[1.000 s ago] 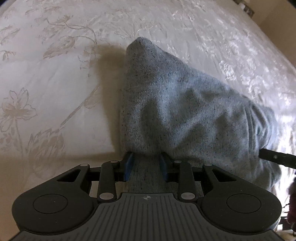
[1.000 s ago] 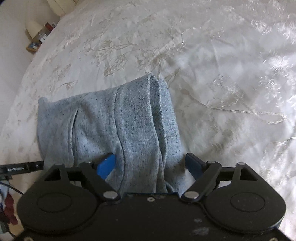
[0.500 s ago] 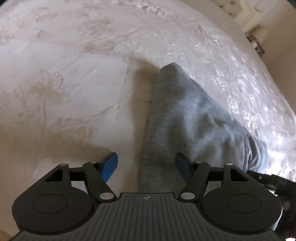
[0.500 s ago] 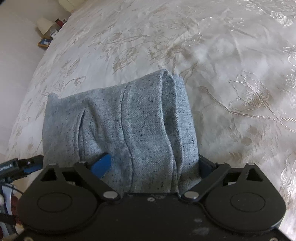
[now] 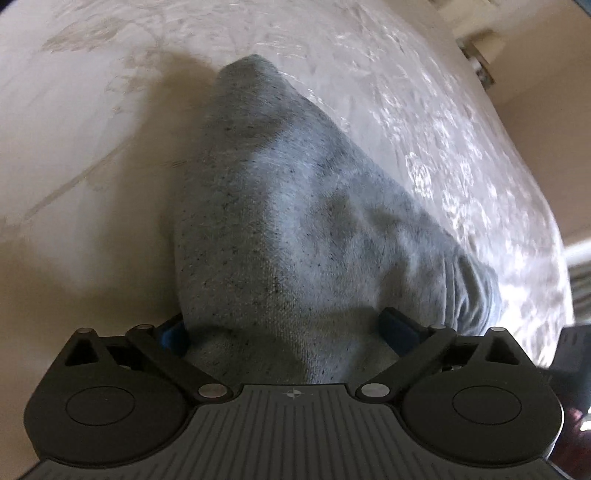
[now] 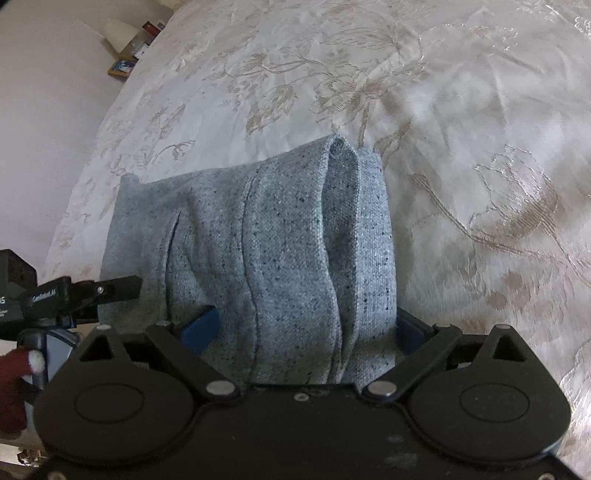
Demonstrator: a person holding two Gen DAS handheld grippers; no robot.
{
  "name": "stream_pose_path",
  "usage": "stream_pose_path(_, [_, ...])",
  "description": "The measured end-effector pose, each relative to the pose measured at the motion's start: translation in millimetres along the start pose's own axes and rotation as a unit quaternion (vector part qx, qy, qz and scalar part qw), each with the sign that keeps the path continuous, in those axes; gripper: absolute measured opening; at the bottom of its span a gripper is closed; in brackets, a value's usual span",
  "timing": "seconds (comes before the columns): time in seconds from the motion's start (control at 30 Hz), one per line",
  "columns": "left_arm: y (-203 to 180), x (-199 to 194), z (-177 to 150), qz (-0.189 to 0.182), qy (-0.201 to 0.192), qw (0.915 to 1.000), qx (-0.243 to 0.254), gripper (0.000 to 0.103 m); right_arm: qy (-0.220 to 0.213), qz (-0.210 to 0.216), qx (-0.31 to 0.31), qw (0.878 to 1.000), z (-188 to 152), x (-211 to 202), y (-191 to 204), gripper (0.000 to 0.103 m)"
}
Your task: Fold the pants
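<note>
The grey speckled pants [image 5: 295, 221] lie folded into a short thick bundle on the cream floral bedspread [image 5: 92, 147]. My left gripper [image 5: 284, 332] is open wide, its blue pads [image 5: 173, 334] straddling the near end of the bundle. In the right wrist view the pants [image 6: 280, 240] show a hem opening at the far right and a pocket slit at the left. My right gripper [image 6: 306, 328] is also open wide over the near edge, one blue pad [image 6: 201, 326] resting on the cloth, the other mostly hidden beside it. The left gripper [image 6: 74, 291] shows at the pants' left edge.
The bedspread [image 6: 461, 129] stretches far beyond and to the right of the pants. A nightstand with a lamp [image 6: 122, 33] stands by the wall at the bed's far left corner. A dark red sleeve [image 6: 14, 376] shows at the lower left.
The left jaws went from pinching a fold of the pants to wide apart, letting it go. The right jaws widened a little. Both grippers sank closer to the bundle.
</note>
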State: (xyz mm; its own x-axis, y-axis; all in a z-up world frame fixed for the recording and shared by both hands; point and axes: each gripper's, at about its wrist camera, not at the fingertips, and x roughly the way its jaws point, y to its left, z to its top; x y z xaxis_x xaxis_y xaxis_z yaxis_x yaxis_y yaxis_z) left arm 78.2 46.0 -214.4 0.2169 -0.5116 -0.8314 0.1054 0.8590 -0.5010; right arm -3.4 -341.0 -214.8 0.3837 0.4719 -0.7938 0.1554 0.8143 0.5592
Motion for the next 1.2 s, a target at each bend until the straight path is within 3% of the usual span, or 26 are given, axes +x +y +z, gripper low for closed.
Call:
stream_pose_path(0.03, [3,-3,-2,-0.002,-0.002,0.9999,-0.016,0.097,-0.002,0.003,-0.002,1.0,1,-2,0,0.093])
stream_pose_path(0.07, [6,-7,-2,0.001,-0.002,0.9995,-0.033,0.087,-0.004,0.008,0.0,1.0,0,-6,0,0.073])
stream_pose_path(0.13, [11,-14,-5,0.013,-0.003,0.9978,-0.066,0.069,0.004,0.035,0.019,0.999,2,-11,-4,0.043])
stream_pose_path(0.2, [14,-19,-8,0.013,0.004,0.9949,-0.1,0.052,0.003,0.033,0.006,0.999,5,-20,3,0.036])
stream_pose_path(0.27, [6,-25,-12,0.027,-0.007,0.9943,-0.103,0.034,-0.002,0.028,-0.017,0.999,7,-31,16,0.031])
stream_pose_path(0.4, [-39,-35,-16,0.082,-0.038,0.995,-0.042,0.023,-0.028,0.029,-0.058,0.998,19,-60,38,0.027])
stream_pose_path(0.63, [-113,-51,16,0.053,-0.102,0.993,0.025,0.02,-0.094,0.012,-0.085,0.992,85,-119,30,0.027])
stream_pose_path(0.8, [-163,-37,62,0.031,-0.146,0.9873,0.055,0.02,-0.137,-0.018,-0.087,0.987,137,-136,-12,0.027])
stream_pose_path(0.87, [-178,-20,76,0.032,-0.154,0.985,0.072,0.02,-0.141,-0.045,-0.065,0.987,156,-130,-35,0.032])
stream_pose_path(0.93, [-191,3,83,0.06,-0.14,0.9848,0.083,0.02,-0.141,-0.134,-0.032,0.98,172,-117,-67,0.043])
stream_pose_path(1.0, [-197,24,83,0.104,-0.115,0.9844,0.084,0.02,-0.126,-0.24,-0.006,0.963,179,-108,-87,0.035])
stream_pose_path(1.03, [-197,32,80,0.117,-0.102,0.9844,0.082,0.02,-0.129,-0.264,-0.003,0.956,179,-110,-92,0.032])
stream_pose_path(1.1, [-194,38,68,0.129,-0.09,0.9846,0.078,0.02,-0.153,-0.269,-0.012,0.951,171,-119,-89,0.032])
stream_pose_path(1.2, [-197,46,51,0.14,-0.08,0.9829,0.089,0.02,-0.172,-0.235,-0.071,0.954,152,-124,-71,0.032])
